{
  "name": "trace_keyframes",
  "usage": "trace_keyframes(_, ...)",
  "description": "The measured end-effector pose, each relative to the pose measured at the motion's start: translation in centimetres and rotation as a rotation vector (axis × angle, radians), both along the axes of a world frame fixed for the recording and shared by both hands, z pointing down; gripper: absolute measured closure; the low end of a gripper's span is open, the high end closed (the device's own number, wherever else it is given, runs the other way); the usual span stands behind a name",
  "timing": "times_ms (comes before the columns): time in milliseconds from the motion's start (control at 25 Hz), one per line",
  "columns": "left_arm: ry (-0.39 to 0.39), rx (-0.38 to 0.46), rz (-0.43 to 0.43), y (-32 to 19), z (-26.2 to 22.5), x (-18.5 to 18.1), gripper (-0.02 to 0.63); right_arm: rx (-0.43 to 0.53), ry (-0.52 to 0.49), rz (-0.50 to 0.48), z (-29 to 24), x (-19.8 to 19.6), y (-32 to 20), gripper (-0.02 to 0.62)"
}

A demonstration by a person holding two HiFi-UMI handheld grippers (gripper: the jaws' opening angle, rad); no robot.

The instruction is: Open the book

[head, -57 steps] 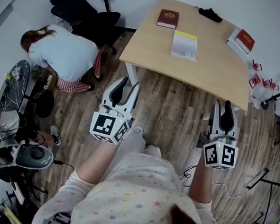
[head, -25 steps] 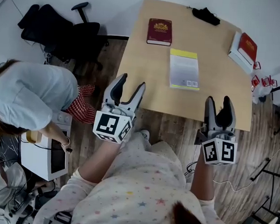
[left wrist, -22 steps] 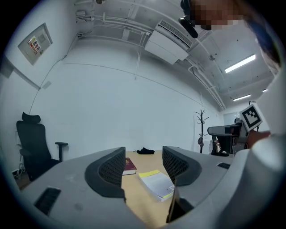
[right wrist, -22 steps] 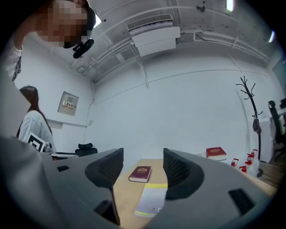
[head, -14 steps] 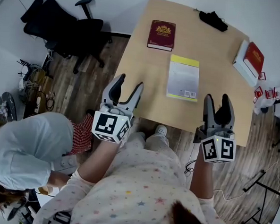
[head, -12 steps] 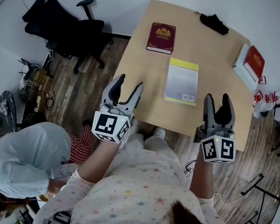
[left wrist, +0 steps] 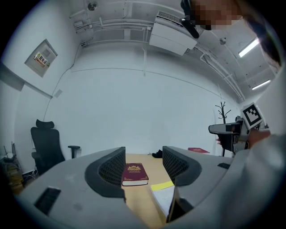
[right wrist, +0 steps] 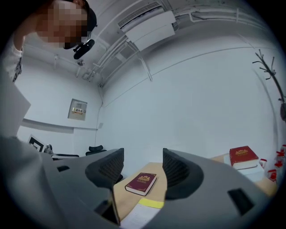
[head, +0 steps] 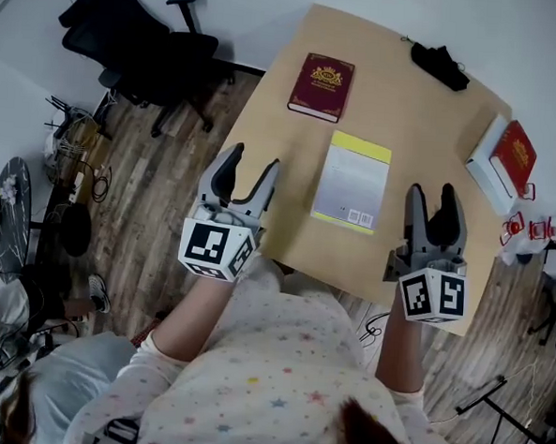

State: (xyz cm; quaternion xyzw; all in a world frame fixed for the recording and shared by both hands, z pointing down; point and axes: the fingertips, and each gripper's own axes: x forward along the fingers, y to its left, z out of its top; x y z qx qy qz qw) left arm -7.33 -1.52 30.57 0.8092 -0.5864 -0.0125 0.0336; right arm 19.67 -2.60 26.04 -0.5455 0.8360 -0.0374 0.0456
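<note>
A white book with a yellow band (head: 353, 182) lies shut in the middle of the wooden table (head: 424, 131), back cover up. Behind it lies a shut maroon book (head: 321, 86) with a gold crest. My left gripper (head: 246, 167) hovers open over the table's near left edge, left of the white book. My right gripper (head: 431, 199) is open above the table's near right part, right of that book. Through the left gripper's jaws I see the maroon book (left wrist: 134, 174) and the white book (left wrist: 163, 195). The right gripper view frames the maroon book (right wrist: 141, 183).
A second red book (head: 513, 156) rests on a white box (head: 487, 178) at the table's right edge. A black bundle (head: 440, 65) lies at the far edge. A black office chair (head: 144, 39) stands left of the table. A person crouches at the lower left (head: 52, 390).
The view has shifted nearer the table, so both open grippers now hang over its near edge. The person in the light shirt has moved down and out to the lower left.
</note>
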Motion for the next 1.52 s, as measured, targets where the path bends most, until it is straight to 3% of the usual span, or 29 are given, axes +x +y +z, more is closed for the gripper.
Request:
trace_keyframes(240, 0.005, -0.015, -0.001, -2.5, 0.6, -0.6, 0.370, -0.022, 0.000, 0.001, 0.9, -0.7, -2.2, 0.341)
trace_keyframes(960, 0.021, 0.024, 0.188, -11.4, 0.2, -5.5, 0.368, -0.033, 0.031, 0.182, 1.4, -7.2, -5.9, 0.342)
trace_keyframes(1240, 0.024, 0.004, 0.167, -11.4, 0.8, -5.6, 0.367, -0.071, 0.028, 0.154, 1.9, -7.8, -6.9, 0.342)
trace_keyframes(1520, 0.029, 0.009, 0.100, -11.4, 0.6, -5.3, 0.362, -0.047, 0.039, 0.092, 0.9, -7.9, -8.5, 0.344)
